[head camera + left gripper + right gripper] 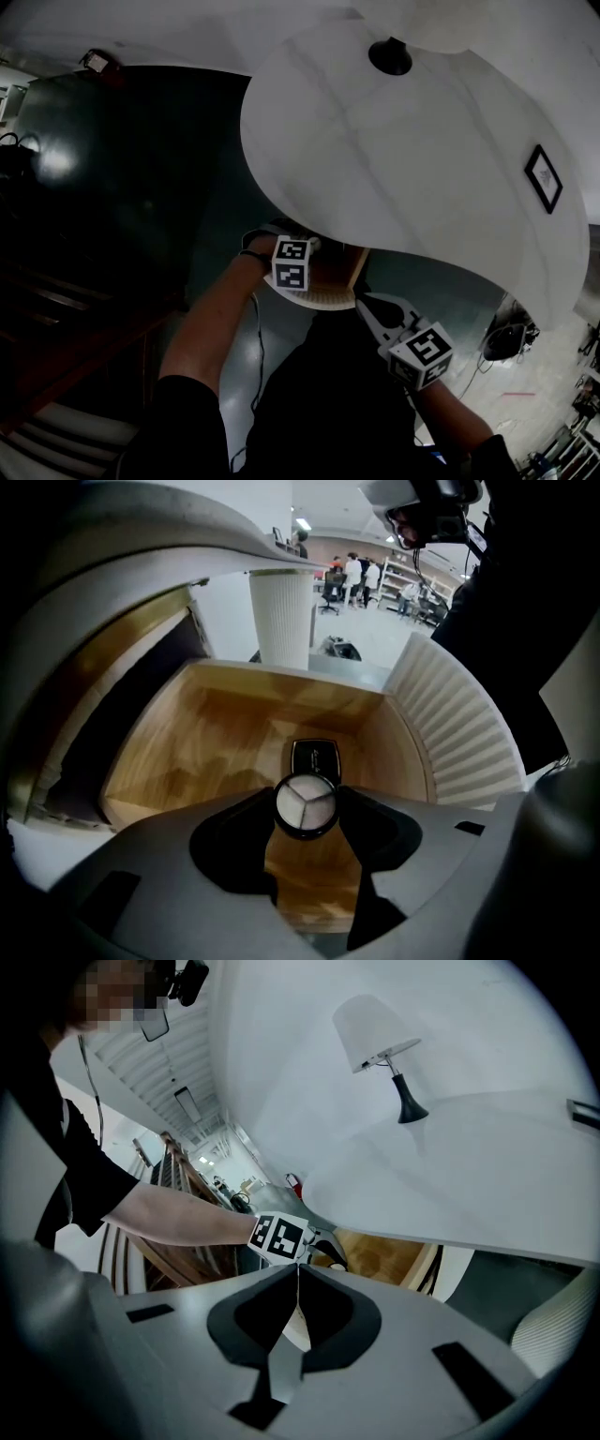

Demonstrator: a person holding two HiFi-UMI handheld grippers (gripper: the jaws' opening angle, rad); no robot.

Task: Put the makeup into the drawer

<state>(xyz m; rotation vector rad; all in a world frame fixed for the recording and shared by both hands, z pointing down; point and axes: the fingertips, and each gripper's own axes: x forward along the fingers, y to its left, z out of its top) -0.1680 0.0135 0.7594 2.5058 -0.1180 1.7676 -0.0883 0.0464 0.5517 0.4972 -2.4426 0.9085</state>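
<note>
In the left gripper view a round black compact with a pale three-part face sits pinched between the pads of my left gripper, which points steeply down over the open wooden drawer. A black rectangular makeup case lies on the drawer floor just beyond the compact. In the head view the left gripper hangs at the white table's edge above the drawer. My right gripper is shut with nothing in it and hovers to the right, apart from the drawer.
The white tabletop overhangs the drawer and carries a lamp and a small dark frame. A white ribbed column stands behind the drawer, and a ribbed white surface flanks its right wall.
</note>
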